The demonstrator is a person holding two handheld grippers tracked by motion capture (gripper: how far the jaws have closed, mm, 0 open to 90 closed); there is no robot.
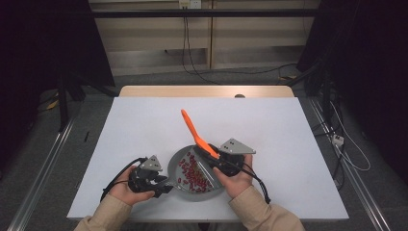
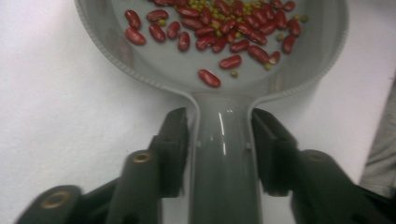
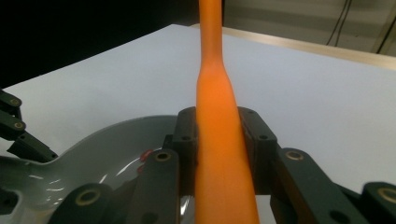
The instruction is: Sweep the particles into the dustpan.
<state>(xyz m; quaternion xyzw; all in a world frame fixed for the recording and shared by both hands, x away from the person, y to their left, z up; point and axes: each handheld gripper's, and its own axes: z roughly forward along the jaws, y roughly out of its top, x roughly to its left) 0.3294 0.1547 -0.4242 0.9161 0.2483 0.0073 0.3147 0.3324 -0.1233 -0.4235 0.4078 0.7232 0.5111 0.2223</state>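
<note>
The right gripper [image 3: 219, 140] is clamped tight on the orange spatula handle [image 3: 223, 154], which slants up and away over the grey pan [image 1: 177, 159]. The left gripper [image 2: 222, 140] straddles the pan's handle [image 2: 224, 168], its jaws slightly apart from the handle's sides. Red beans [image 2: 219, 28] lie scattered in the pan, near the front edge of the white table [image 1: 144, 125].

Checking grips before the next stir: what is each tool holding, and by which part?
The right tool clamps the orange spatula on its handle. The left tool straddles the grey pan's handle, its pads not quite touching.
</note>
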